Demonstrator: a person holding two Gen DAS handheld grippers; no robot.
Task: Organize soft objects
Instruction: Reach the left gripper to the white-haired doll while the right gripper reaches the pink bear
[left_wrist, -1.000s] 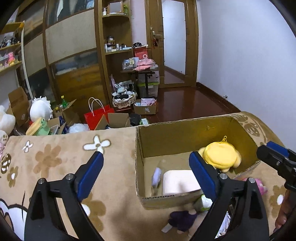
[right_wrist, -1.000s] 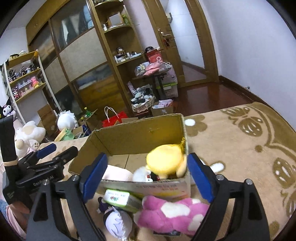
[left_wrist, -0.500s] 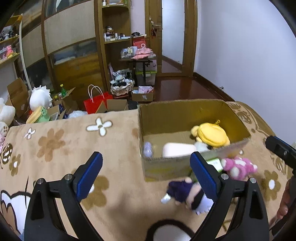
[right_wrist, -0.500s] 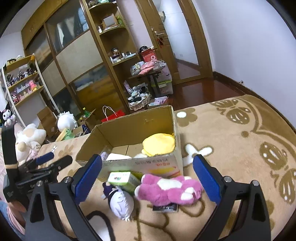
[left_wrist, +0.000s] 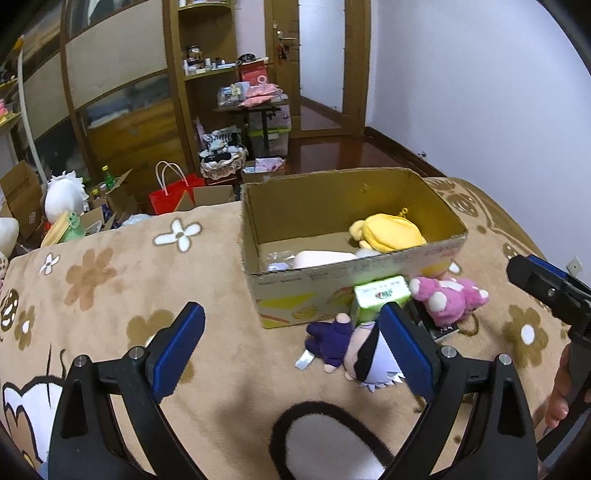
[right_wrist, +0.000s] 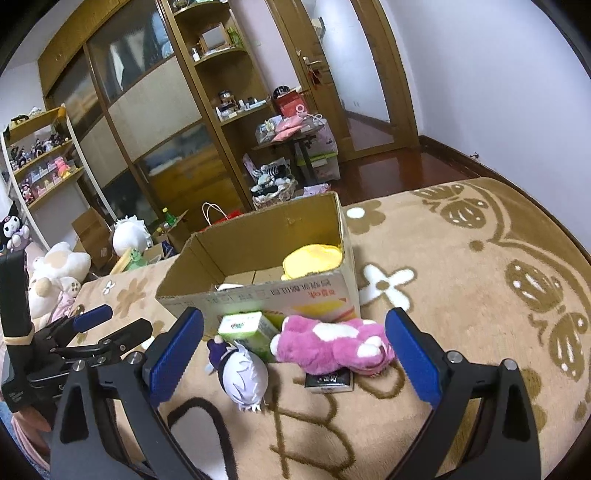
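An open cardboard box stands on a tan flowered blanket. A yellow plush and a pale pink item lie inside it. In front of the box lie a pink plush bear, a purple-and-white doll, a green carton and a small black box. My left gripper is open and empty, left of the doll. My right gripper is open and empty, above the pink bear.
Beyond the blanket's far edge the floor holds a red bag, cardboard boxes and white plush toys. Shelves and a cabinet stand behind. A doorway is at the back right.
Both grippers have drawn back and up from the box. The toys in front of the box have come into fuller view. Both stay open.
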